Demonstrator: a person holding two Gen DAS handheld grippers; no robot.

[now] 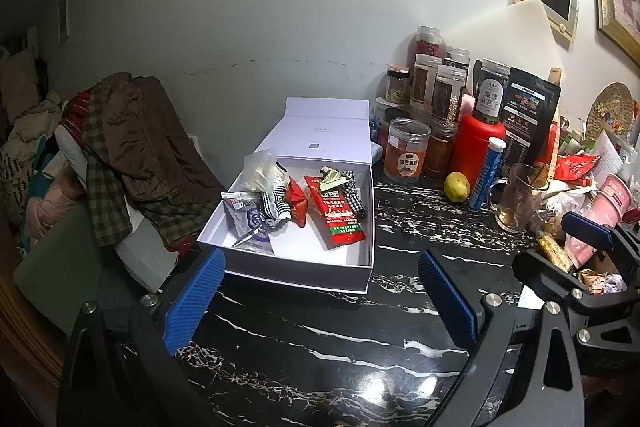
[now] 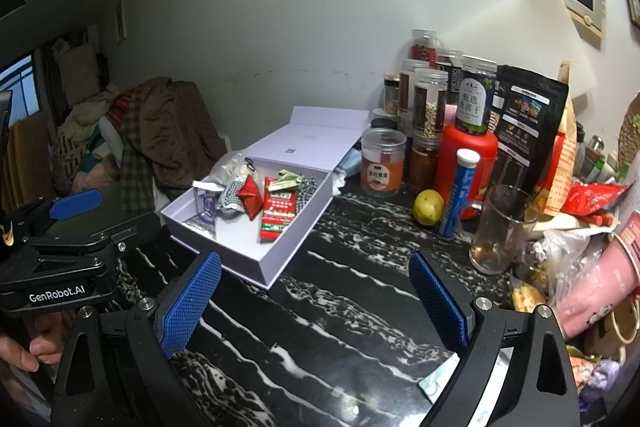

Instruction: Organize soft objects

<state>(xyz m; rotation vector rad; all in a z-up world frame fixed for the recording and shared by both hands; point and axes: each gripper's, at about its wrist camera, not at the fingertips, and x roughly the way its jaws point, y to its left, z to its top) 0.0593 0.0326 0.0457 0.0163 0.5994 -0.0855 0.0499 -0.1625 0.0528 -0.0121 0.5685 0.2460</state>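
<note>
Both wide apart and empty: left gripper (image 1: 320, 291) and right gripper (image 2: 316, 295), above the black marble tabletop (image 1: 320, 347). Beyond, at its far-left corner, white box (image 1: 304, 271) holding red packet (image 1: 338, 213), checked cloth (image 1: 354, 193), crumpled bags.

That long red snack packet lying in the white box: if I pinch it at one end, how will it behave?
The red snack packet lies flat and thin in the white box, so it probably droops when pinched at one end. Its glossy film may slip against the pads. It looks light, so pushing it would likely just slide it across the box floor.
</note>
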